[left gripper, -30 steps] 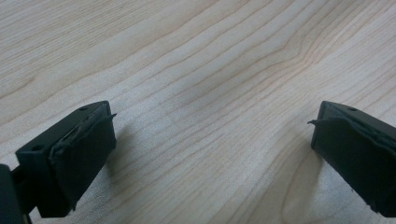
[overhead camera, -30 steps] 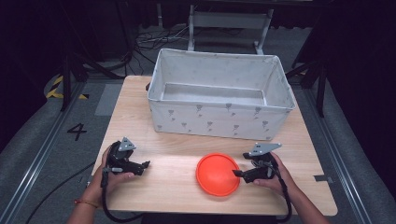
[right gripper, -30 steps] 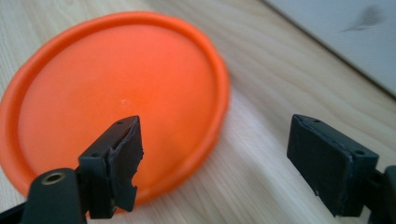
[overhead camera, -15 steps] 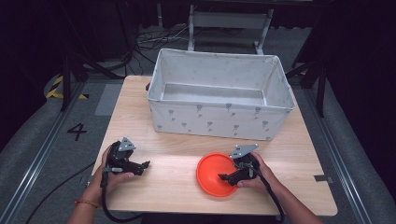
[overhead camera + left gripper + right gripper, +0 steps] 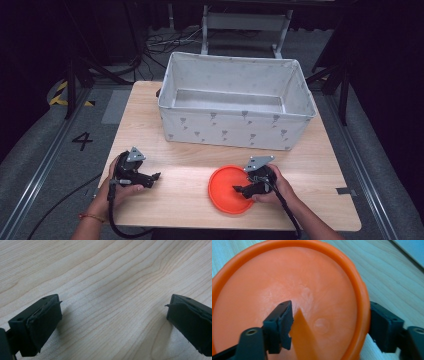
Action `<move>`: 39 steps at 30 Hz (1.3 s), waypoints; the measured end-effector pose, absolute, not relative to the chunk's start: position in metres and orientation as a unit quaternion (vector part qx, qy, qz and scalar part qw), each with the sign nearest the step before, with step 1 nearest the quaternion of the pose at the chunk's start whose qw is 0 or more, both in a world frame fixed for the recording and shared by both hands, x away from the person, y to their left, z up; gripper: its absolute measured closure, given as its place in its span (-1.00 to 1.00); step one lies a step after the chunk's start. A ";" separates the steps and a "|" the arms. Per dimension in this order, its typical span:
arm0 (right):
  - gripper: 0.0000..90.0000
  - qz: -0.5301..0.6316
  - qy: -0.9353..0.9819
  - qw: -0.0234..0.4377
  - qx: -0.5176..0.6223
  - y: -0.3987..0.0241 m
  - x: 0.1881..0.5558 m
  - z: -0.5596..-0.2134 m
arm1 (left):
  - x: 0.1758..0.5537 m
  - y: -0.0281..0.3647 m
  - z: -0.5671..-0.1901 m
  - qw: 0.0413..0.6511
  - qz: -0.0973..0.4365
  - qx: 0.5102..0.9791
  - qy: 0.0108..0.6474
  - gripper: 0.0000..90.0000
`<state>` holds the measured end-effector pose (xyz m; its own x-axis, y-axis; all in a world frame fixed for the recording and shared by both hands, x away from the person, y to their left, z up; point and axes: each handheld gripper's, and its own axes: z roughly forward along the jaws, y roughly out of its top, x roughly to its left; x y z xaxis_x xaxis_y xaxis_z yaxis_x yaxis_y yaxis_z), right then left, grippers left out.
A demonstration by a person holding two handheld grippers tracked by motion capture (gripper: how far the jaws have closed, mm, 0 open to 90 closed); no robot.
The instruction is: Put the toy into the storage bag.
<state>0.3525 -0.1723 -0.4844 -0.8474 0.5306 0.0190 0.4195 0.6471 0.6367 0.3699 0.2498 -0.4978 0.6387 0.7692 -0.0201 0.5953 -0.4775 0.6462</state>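
Orange plate (image 5: 230, 191) lies flat on the light wood tabletop (image 5: 180, 197), near the front edge and right of centre. Right gripper (image 5: 239, 189) sits over the plate's right side, held in the person's right hand (image 5: 272, 186). In the right gripper view the jaws stand apart and straddle the plate's rim (image 5: 362, 302): one jaw inside, over the dish floor, the other outside the rim above bare wood; not closed on it. Left gripper (image 5: 155, 176) is at the front left of the tabletop, well apart from the plate, held in the left hand (image 5: 116, 182). In the left gripper view its jaws are wide apart with only wood grain between them. Behind the plate, across the back half of the tabletop, stands a white fabric bin (image 5: 235, 127) with small grey markings, open at the top, interior bare as far as visible. Its front wall is near the plate's far edge but not touching. Black cables (image 5: 112, 225) trail off the front edge. Floor at left carries a painted "4" (image 5: 82, 141).
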 end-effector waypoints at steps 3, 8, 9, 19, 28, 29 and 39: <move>-0.19 0.331 0.901 0.084 0.268 -0.174 0.353 -0.484 | 0.370 0.250 -0.498 0.316 0.137 0.849 0.402 -1.00; 0.25 0.353 0.889 0.070 0.283 -0.181 0.357 -0.481 | 0.370 0.250 -0.498 0.315 0.137 0.849 0.402 -1.00; 0.30 0.356 0.887 0.069 0.284 -0.182 0.357 -0.480 | 0.370 0.250 -0.498 0.315 0.137 0.849 0.402 -1.00; 0.73 0.418 0.863 0.028 0.282 -0.200 0.358 -0.462 | 0.370 0.250 -0.498 0.315 0.139 0.848 0.403 -0.99; 0.83 0.441 0.868 0.050 0.222 -0.208 0.340 -0.426 | 0.370 0.250 -0.498 0.316 0.139 0.848 0.402 -1.00; 0.83 0.443 0.869 0.048 0.217 -0.209 0.339 -0.423 | 0.370 0.250 -0.498 0.316 0.139 0.848 0.402 -1.00; 0.83 0.428 0.877 0.077 0.204 -0.225 0.334 -0.404 | 0.370 0.250 -0.498 0.315 0.140 0.848 0.402 -1.00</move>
<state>0.3343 -0.2252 -0.4041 -0.9049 0.4238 0.0394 0.2918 0.5503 0.7823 0.3699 0.2498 -0.4978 0.6376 0.7702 -0.0158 0.5935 -0.4780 0.6475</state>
